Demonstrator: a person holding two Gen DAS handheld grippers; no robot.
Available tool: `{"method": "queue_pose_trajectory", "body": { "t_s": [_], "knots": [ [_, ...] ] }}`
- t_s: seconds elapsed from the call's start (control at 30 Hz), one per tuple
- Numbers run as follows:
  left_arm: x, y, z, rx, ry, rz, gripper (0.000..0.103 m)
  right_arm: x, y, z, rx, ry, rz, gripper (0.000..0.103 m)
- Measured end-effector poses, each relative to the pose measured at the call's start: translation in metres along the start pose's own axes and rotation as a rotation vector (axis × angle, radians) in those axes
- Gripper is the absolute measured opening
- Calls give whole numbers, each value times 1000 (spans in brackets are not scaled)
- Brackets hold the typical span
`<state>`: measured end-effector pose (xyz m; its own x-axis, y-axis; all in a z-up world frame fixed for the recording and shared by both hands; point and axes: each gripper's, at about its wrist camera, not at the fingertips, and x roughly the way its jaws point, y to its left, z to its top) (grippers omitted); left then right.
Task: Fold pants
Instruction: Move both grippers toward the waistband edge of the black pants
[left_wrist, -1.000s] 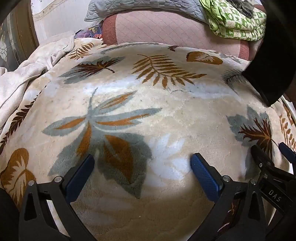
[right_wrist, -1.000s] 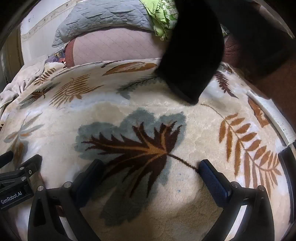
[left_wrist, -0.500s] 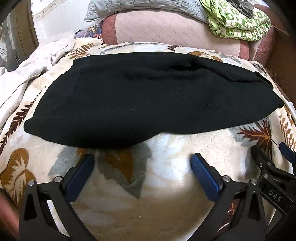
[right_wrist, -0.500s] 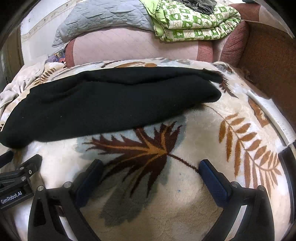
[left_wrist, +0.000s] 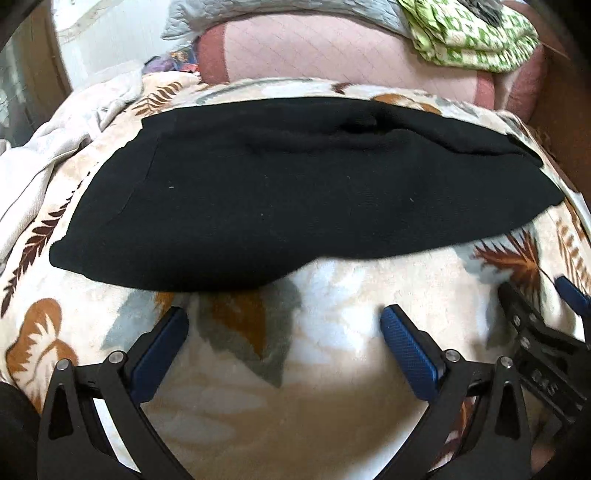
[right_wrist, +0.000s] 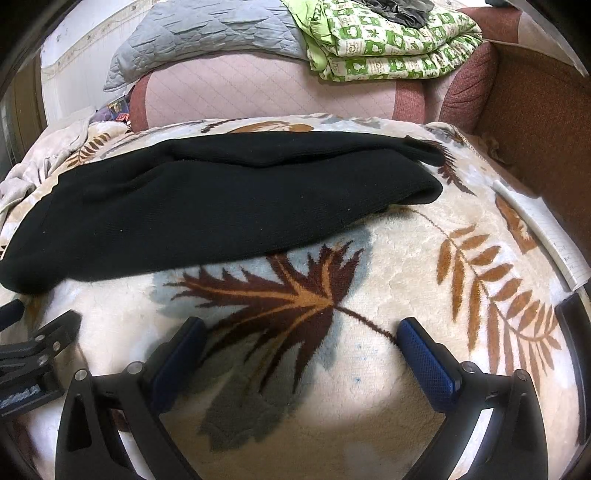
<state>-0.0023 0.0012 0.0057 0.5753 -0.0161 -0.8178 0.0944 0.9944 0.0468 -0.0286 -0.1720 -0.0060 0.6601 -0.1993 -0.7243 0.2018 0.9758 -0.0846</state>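
Observation:
Black pants (left_wrist: 288, 195) lie flat across the leaf-patterned blanket (left_wrist: 332, 350), stretched left to right, with one layer over another along the far edge. They also show in the right wrist view (right_wrist: 221, 206). My left gripper (left_wrist: 284, 343) is open and empty, just short of the pants' near edge. My right gripper (right_wrist: 301, 350) is open and empty over the bare blanket (right_wrist: 406, 258), nearer than the pants' right end. The right gripper shows at the right edge of the left wrist view (left_wrist: 535, 332).
A pink cushion (right_wrist: 266, 88) stands behind the blanket. A folded green-patterned quilt (right_wrist: 388, 40) and a grey quilt (right_wrist: 207, 33) lie on top of it. A rumpled cream cloth (left_wrist: 55, 140) lies at the far left. A brown wall (right_wrist: 535, 122) borders the right.
One second ago the black pants hung in the air at the upper right. They dropped onto the blanket and now lie flat. Both grippers stayed open and almost still.

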Motion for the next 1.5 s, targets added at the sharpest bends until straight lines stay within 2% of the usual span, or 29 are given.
{"method": "queue_pose_trajectory", "body": {
  "t_s": [0.07,0.17,0.2,0.23,0.27,0.33,0.4,0.47,0.6,0.93,1.17,1.5],
  "knots": [
    [-9,4,0,7,-1,-30,103,-1,-2,2,3,17,35,103],
    [-37,16,-2,-5,-121,-35,103,-10,-7,10,13,69,111,103],
    [-48,19,-3,5,-174,-21,103,-17,-11,13,55,66,137,103],
    [-54,21,-1,25,-190,4,103,-23,-13,15,91,61,162,103],
    [-58,22,2,41,-191,22,103,-27,-14,17,121,60,190,103],
    [-61,30,11,46,-137,17,103,-37,-14,23,150,51,234,103],
    [-66,40,12,16,-173,1,103,-47,-10,30,146,7,225,103],
    [-65,47,16,5,-149,-9,103,-54,-7,35,127,-22,220,103],
    [-64,61,14,-48,-154,-54,103,-54,-2,47,90,-3,210,103],
    [-61,69,22,-68,-142,-31,103,-53,-14,57,87,-32,162,103],
    [-64,69,30,-79,-149,-35,103,-54,-14,62,88,-37,163,103],
    [-61,83,26,-124,-117,-35,103,-51,-15,66,78,-41,143,103]
  ]
}}
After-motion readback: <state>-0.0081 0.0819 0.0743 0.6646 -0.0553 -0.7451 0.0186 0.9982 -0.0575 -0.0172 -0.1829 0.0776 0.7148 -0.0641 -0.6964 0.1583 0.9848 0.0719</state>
